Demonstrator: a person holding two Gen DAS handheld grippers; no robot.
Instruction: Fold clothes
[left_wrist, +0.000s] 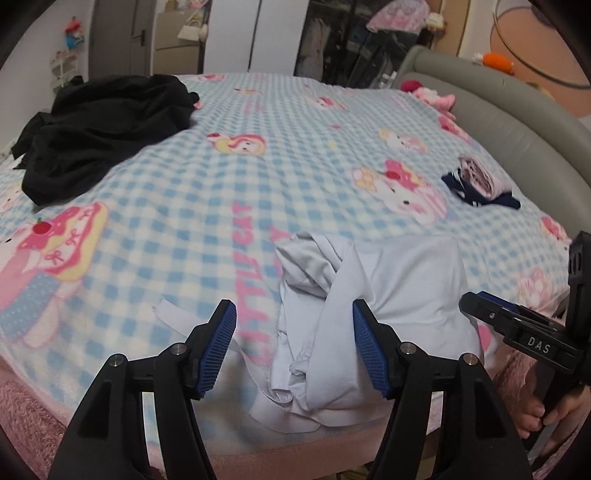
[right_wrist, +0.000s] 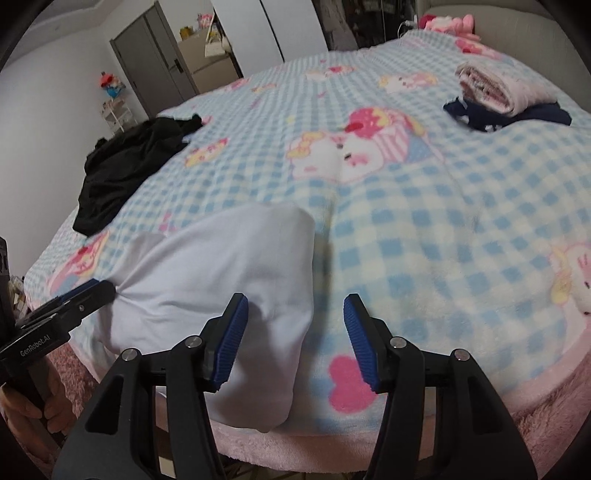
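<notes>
**Pale garment bunched at the bed's near edge, both grippers open**

My left gripper (left_wrist: 293, 347) hangs wide open, gripping nothing, its right pad just beside the crumpled pale blue garment (left_wrist: 369, 295) in the lower centre of the frame. The cloth runs left to right along the blanket (left_wrist: 207, 206) edge. My right gripper (right_wrist: 295, 339) also stands open and empty, the garment's smoother end at its left pad. Both point steeply downward. My left looks nearer the bunched folds.

Right tongs (left_wrist: 471, 301) tips behind garment (left_wrist: 406, 288)
</notes>
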